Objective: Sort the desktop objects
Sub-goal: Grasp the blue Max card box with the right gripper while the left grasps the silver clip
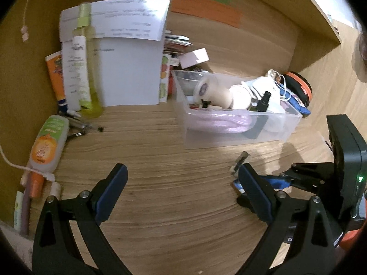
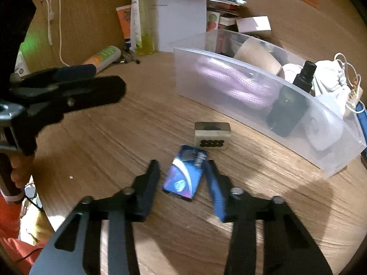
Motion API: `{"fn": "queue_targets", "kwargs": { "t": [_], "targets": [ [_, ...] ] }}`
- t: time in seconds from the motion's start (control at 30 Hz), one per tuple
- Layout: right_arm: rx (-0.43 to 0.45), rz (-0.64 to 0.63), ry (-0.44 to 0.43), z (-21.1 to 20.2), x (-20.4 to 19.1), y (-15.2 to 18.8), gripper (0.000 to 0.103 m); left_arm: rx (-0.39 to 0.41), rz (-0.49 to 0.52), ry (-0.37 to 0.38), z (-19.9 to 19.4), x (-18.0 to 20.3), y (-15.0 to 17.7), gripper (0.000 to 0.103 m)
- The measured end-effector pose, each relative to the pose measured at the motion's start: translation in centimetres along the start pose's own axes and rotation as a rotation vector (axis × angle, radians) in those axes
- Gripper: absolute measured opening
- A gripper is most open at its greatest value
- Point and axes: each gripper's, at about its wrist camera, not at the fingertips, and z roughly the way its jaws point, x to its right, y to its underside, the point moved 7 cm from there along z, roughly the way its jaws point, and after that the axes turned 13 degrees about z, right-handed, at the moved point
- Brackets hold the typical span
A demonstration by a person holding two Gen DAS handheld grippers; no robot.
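Your right gripper is angled down at the wooden desk, and the blue packet lies flat on the wood between its two fingers. The packet sits slightly skewed, its far end towards the small white tile with the dark flower marks, which stands just beyond the fingertips and apart from them. The right finger's blue pad is close beside the packet's right edge; the left finger stands a little off its left edge, with bare wood showing between. So your right jaws are only partly parted and straddle the packet, but they do not look clamped on it; the blur makes a touch on the right side hard to rule out.

Your left gripper hovers over bare desk with its jaws spread wide and nothing between them. In the left wrist view the right gripper shows just past your left gripper's right finger, low to the wood.

Behind the tile stands the clear plastic bin, already holding a coil of lilac cord, a dark bottle, a cardboard tube and some white cloth. Further left against the back panel are a tall yellow spray bottle, an orange tube and a lying green-and-orange tube.
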Motion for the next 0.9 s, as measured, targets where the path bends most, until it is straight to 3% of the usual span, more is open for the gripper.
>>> {"fn": "queue_targets", "kwargs": {
  "t": [0.2,0.53,0.67,0.83,0.9],
  "targets": [
    [-0.012,0.037,-0.028,-0.5,1.6,0.0,0.024,-0.032,0.061,0.036,1.7,2.3,-0.6,0.098],
    [0.06,0.183,-0.002,-4.1,8.7,0.0,0.024,-0.109,0.146,0.058,5.3,6.5,-1.3,0.096],
    [0.107,0.219,0.006,-5.7,10.9,-0.6,0.025,-0.15,0.141,0.047,6.8,7.9,-1.6,0.072],
    [0.143,0.222,-0.008,-6.7,12.0,-1.4,0.025,-0.206,0.131,0.043,8.4,8.9,-1.2,0.061],
    [0.155,0.217,-0.011,-6.9,12.0,-1.5,0.025,-0.216,0.122,0.047,8.7,9.0,-1.0,0.041]
  ]
}}
